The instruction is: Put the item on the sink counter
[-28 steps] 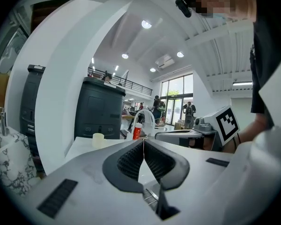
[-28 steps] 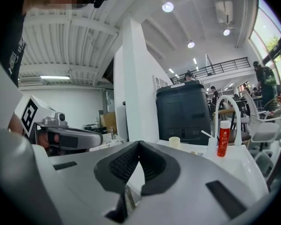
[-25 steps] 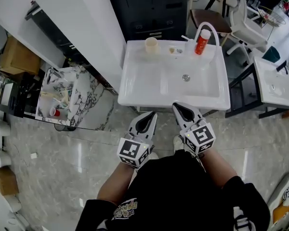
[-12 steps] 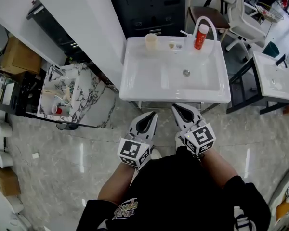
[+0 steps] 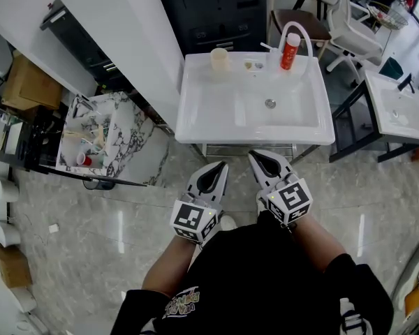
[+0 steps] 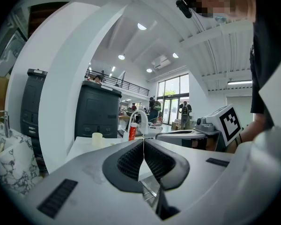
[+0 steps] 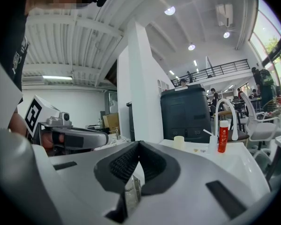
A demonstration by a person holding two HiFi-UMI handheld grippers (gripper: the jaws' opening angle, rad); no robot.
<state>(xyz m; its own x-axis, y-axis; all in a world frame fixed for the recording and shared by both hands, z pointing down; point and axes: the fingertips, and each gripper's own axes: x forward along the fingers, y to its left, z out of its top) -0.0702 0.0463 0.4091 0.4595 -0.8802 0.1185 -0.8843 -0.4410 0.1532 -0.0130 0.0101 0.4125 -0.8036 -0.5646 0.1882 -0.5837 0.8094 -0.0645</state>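
A white sink (image 5: 195, 128) stands ahead of me on a metal frame. On its back counter are a cream cup (image 5: 219, 59), a red bottle (image 5: 288, 51) and a white arched faucet (image 5: 298, 30). My left gripper (image 5: 220, 166) and right gripper (image 5: 255, 155) hang side by side over the floor, just short of the sink's front edge. Both are shut and hold nothing. In the left gripper view the fingertips (image 6: 143, 142) meet, with the cup (image 6: 97, 140) and bottle (image 6: 133, 131) far beyond. The right gripper view shows the same bottle (image 7: 222, 136) beyond its shut jaws.
A white pillar (image 5: 126, 40) and a marble-patterned shelf (image 5: 91, 135) with small items lie to the left. A black cabinet (image 5: 220, 9) stands behind the sink. A second sink (image 5: 398, 114) and chairs (image 5: 349, 26) are at the right. The floor is glossy tile.
The sink has slid a little up the head view, so the gap between its front edge and both grippers has grown. Both grippers stay shut and empty.
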